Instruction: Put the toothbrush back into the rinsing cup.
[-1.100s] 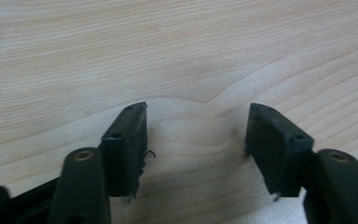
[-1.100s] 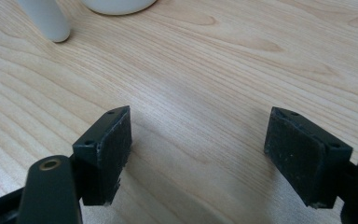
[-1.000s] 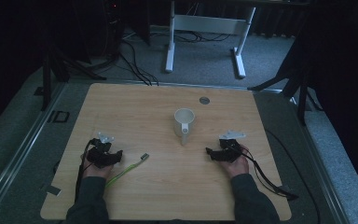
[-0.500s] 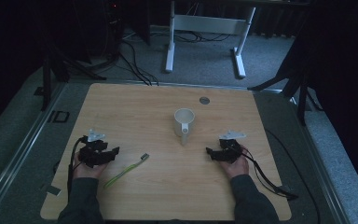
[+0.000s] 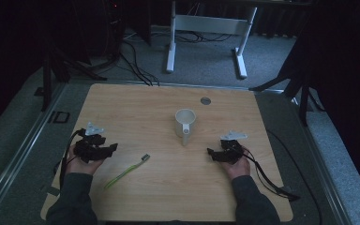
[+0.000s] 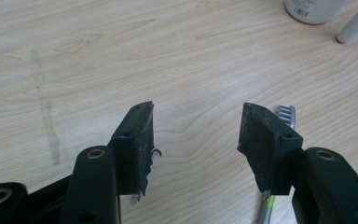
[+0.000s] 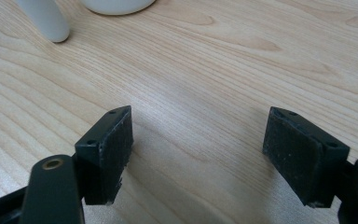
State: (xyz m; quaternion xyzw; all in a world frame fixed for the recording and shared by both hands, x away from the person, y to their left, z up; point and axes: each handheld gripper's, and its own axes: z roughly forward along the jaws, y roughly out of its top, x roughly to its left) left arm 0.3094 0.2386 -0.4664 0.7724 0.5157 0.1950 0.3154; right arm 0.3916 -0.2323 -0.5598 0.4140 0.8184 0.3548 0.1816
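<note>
Your left tongs (image 5: pixel 111 147) have drifted out toward the bench's (image 5: pixel 136 101) left edge and lifted a bit since a second ago, with the jaws having just closed a touch. They're still wide apart with nothing between them. In the left gripper view the toothbrush's grey head peeks out right behind the right-hand pad, so the green toothbrush (image 5: pixel 126 171) is lying flat just beside those tongs, on the inner side, not touched. Your right tongs (image 5: pixel 210 152) haven't budged, jaws spread and empty too, and the white mug (image 5: pixel 185 123) stands upright just ahead of them, handle pointing back your way.

Progress-wise I'd say you're barely started: nothing's picked up, and if the brush is meant for the mug, that's all still to do.

Count: one toothbrush, one mug, two tongs.
</note>
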